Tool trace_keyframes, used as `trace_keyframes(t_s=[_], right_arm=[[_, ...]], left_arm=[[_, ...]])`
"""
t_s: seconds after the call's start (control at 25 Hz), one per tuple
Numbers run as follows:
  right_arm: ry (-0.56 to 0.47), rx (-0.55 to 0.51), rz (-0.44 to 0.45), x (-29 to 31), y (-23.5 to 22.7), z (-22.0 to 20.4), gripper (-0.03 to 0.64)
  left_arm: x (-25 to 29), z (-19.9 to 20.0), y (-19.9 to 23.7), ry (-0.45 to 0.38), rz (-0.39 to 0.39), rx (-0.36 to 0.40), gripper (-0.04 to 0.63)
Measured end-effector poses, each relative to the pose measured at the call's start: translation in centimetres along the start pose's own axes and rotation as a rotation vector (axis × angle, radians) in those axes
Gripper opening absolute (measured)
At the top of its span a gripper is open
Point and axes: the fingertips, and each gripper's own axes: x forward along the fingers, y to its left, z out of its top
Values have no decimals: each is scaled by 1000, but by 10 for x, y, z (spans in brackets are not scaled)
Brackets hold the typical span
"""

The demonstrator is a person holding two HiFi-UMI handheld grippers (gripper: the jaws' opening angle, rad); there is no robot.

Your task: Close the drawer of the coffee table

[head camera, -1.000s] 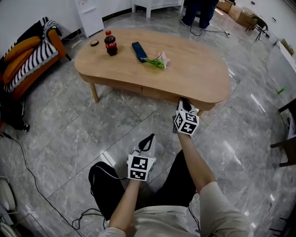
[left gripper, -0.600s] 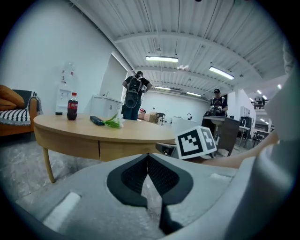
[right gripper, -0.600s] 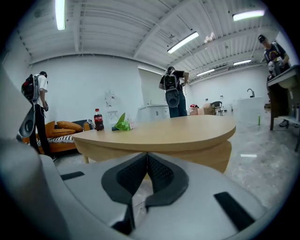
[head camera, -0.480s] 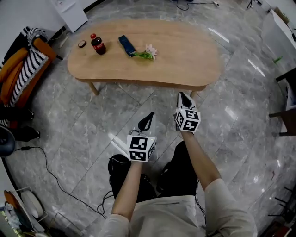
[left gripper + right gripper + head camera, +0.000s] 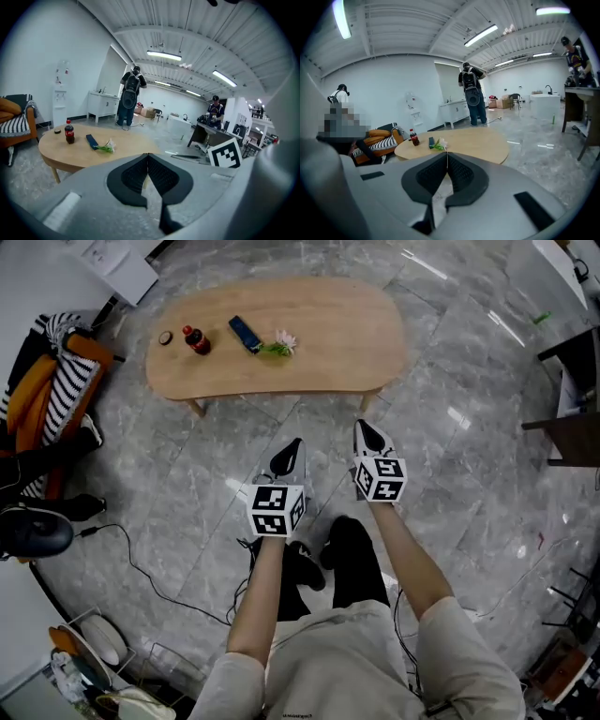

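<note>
Well away from the person, the coffee table (image 5: 319, 324) stands on the grey marble floor (image 5: 469, 465). Its near edge reads as one smooth line from above, and the drawer itself is too small to make out. At the table's left end sit a cola bottle (image 5: 197, 339), a small round cap (image 5: 165, 337), a dark flat remote (image 5: 244, 333) and a flower sprig (image 5: 278, 344). A striped sofa (image 5: 42, 395) lies beyond that end. The left gripper (image 5: 291, 451) and right gripper (image 5: 367, 434) are held side by side, pointing tableward, each with its jaws pressed together on nothing.
</note>
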Motion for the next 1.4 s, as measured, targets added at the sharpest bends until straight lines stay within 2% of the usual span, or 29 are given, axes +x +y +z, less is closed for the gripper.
trace_keyframes(t_s=[0.12, 0.32, 0.56, 0.84, 0.96, 1.16, 1.4], right_arm=[[34, -17, 14, -35, 13, 31, 17], [55, 18, 6, -83, 28, 82, 17], [94, 21, 37, -116, 50, 104, 15], [76, 69, 45, -156, 54, 120, 15], [63, 40, 55, -167, 62, 118, 15], [67, 20, 96, -180, 73, 118, 15], [95, 95, 105, -197, 70, 104, 15]], left_arm=[[-27, 39, -24, -7, -17, -33, 9], [-57, 91, -51, 26, -19, -22, 9], [-82, 134, -80, 25, -37, 4, 9], [-104, 138, -116, 28, -45, 7, 9], [-117, 134, -119, 28, -26, 15, 9], [-130, 125, -120, -8, 11, -56, 9], [-128, 108, -134, 24, -21, -43, 9]])
